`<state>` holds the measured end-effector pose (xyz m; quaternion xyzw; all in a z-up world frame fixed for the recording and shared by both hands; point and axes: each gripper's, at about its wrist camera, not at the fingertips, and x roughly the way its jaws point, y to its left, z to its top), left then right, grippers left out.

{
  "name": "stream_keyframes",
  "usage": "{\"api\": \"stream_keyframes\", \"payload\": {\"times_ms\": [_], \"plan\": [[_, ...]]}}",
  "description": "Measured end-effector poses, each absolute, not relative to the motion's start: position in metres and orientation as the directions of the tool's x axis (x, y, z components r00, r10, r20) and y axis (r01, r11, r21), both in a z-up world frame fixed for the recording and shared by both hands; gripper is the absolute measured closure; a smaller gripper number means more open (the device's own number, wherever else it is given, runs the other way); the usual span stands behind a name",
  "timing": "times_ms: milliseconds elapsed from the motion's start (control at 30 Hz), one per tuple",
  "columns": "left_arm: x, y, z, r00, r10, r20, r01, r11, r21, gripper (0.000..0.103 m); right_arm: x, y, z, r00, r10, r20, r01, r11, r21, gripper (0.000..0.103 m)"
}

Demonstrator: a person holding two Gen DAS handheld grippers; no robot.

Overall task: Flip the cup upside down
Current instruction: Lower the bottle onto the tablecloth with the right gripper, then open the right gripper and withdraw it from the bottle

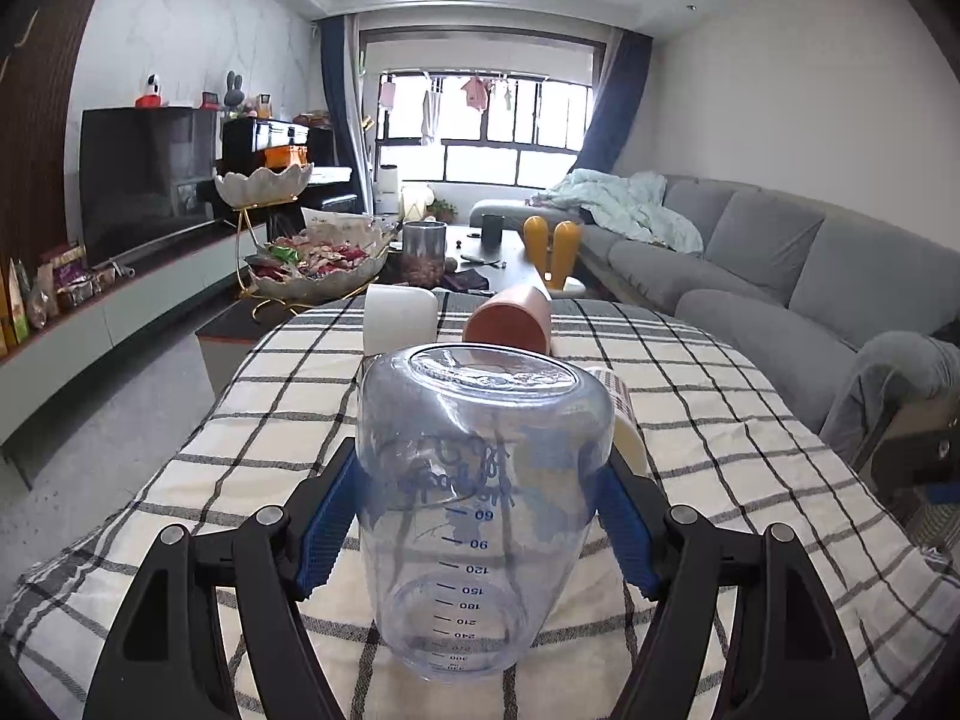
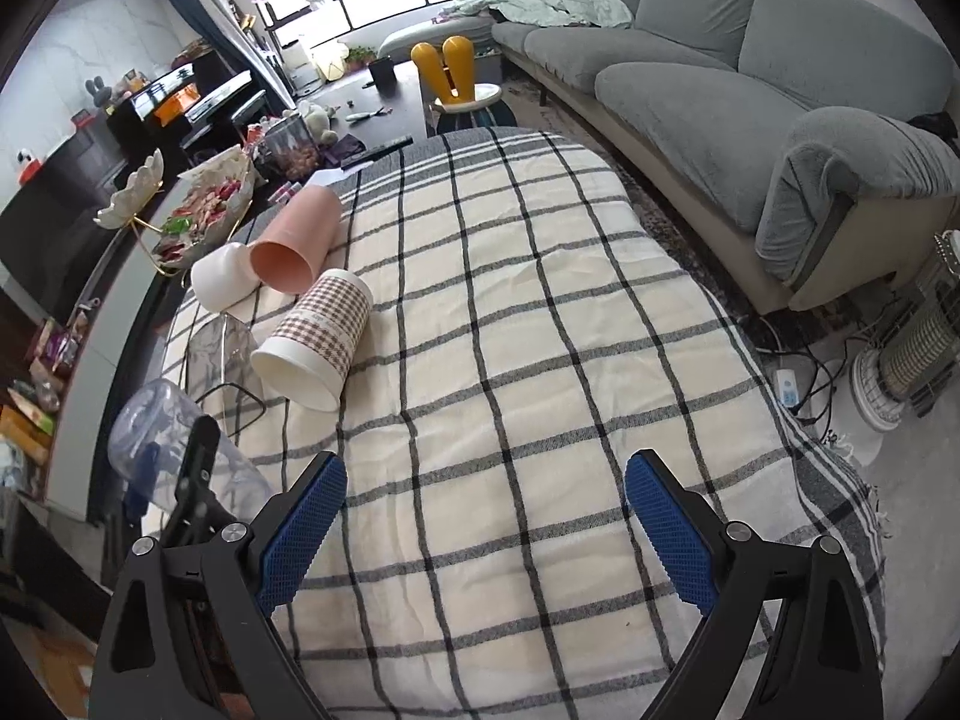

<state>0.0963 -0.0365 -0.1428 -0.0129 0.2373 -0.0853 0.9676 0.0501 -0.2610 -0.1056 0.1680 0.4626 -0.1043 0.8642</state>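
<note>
A clear bluish measuring cup with printed scale marks is held upside down, base up and mouth down, between the blue pads of my left gripper, which is shut on it above the checked tablecloth. The same cup shows at the left edge of the right wrist view, held by the left gripper's black finger. My right gripper is open and empty over the cloth near the table's front.
A pink cup, a white cup and a houndstooth-patterned cup lie on their sides at the table's left. A clear glass stands beside them. A grey sofa runs along the right; a heater stands on the floor.
</note>
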Motion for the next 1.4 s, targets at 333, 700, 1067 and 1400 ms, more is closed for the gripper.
{"api": "stream_keyframes", "payload": {"times_ms": [333,700,1067,1400], "plan": [[0.084,-0.035,-0.134,0.848,-0.16,-0.505,0.154,0.987,-0.055,0.013,0.047,-0.266,-0.099,0.563,-0.017,-0.826,0.339,0.917,0.212,0.009],[0.057,-0.012,-0.09,0.798,-0.131,-0.589,0.13,0.99,-0.044,0.006,0.027,-0.244,-0.046,0.669,-0.069,-0.74,0.283,0.944,0.167,0.008],[0.027,0.027,-0.013,0.777,-0.012,-0.63,-0.012,0.999,-0.034,0.0,-0.005,-0.213,0.007,0.755,-0.196,-0.625,0.296,0.953,0.059,0.0],[0.017,0.027,-0.003,0.739,0.054,-0.671,-0.072,0.997,0.002,0.0,-0.024,-0.212,0.01,0.727,-0.218,-0.652,0.305,0.952,0.022,0.0]]}}
